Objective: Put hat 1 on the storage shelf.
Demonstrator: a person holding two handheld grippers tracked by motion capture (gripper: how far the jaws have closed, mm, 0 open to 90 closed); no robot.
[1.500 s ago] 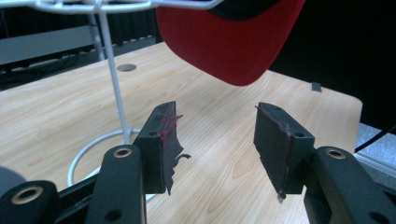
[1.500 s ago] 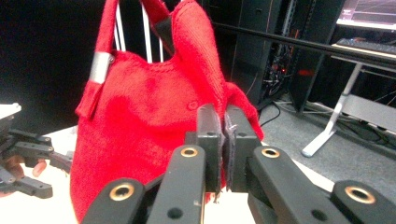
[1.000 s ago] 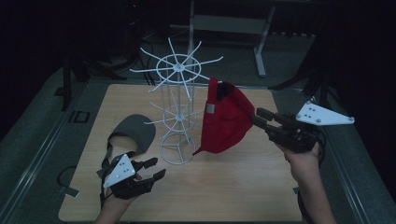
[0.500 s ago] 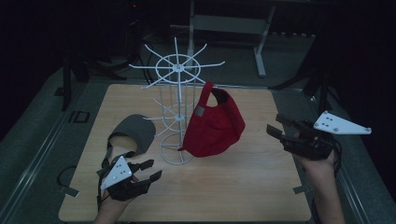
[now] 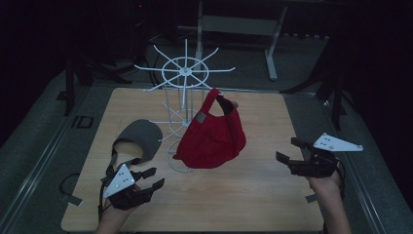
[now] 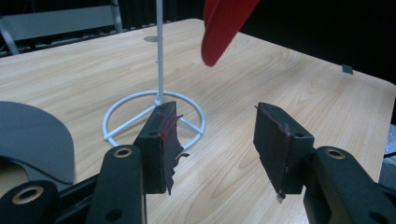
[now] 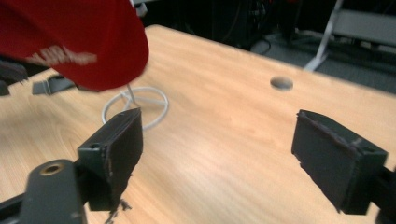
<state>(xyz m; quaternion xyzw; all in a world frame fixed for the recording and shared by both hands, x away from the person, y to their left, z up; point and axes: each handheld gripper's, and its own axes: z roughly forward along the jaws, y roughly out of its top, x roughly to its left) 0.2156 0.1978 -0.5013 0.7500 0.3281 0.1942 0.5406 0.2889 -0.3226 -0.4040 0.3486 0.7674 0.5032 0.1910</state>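
Red fabric cap [image 5: 213,134] hangs from a prong of the white wire rack [image 5: 185,73] near the middle of the light wooden table [image 5: 253,195], its bulk drooping just right of the rack's thin pole and above the round wire base [image 6: 154,119]. To the right of the cap and well apart from it, the right gripper [image 5: 287,151] sits low over the table; its jaws have just been opening and now stand wide with only bare wood between them. At the near left edge, the left gripper [image 5: 151,178] hovers with its jaws partly apart and holding nothing. Just beyond it, a grey cap with a tan underside [image 5: 136,139] lies on the table beside the rack's base.
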